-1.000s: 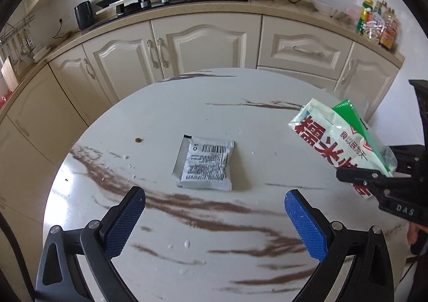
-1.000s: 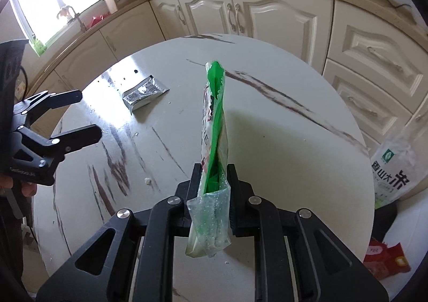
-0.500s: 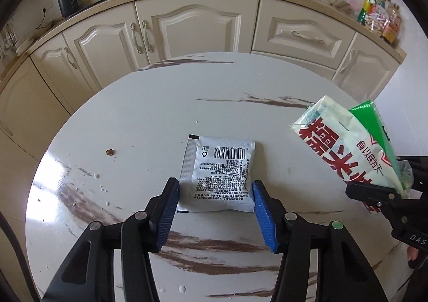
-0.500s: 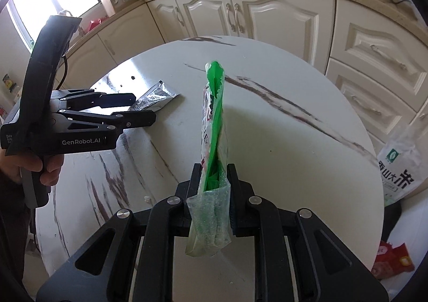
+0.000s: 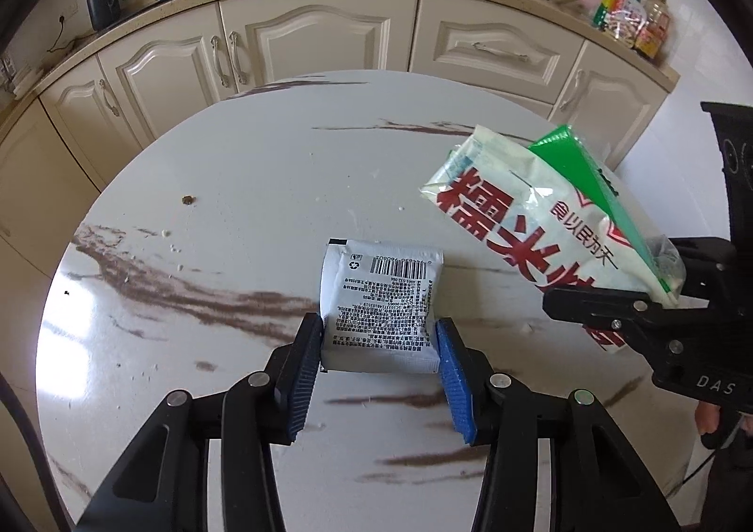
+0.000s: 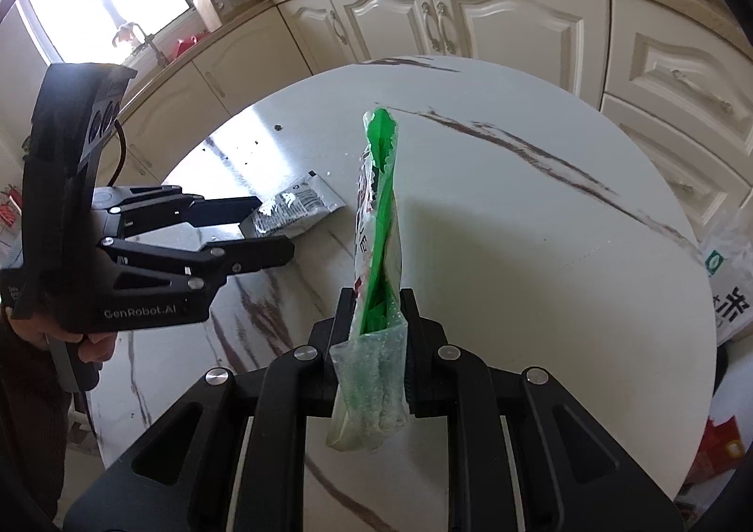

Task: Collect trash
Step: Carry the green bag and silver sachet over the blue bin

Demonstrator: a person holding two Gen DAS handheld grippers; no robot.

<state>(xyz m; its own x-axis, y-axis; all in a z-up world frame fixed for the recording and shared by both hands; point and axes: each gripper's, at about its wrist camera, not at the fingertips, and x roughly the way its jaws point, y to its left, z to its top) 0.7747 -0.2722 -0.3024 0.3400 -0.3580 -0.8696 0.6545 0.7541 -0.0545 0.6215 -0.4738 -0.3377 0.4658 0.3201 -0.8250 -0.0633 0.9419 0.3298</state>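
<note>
A silver foil packet with a barcode lies on the round marble table. Its near end sits between the blue pads of my left gripper, whose jaws are closing and press on its two side edges. The right wrist view shows the left gripper holding the packet by one end. My right gripper is shut on the bottom of an empty green and white rice bag, held upright above the table. From the left wrist, that bag and the right gripper are at the right.
Cream cabinets curve behind the table, with a stove and pans on the counter. Bottles stand at the counter's right end. A crumb lies on the table's left side. On the floor to the right are a white rice sack and a red packet.
My left gripper came forward and down over the silver packet and its jaws narrowed from wide open to the packet's sides. The right gripper kept still with the bag.
</note>
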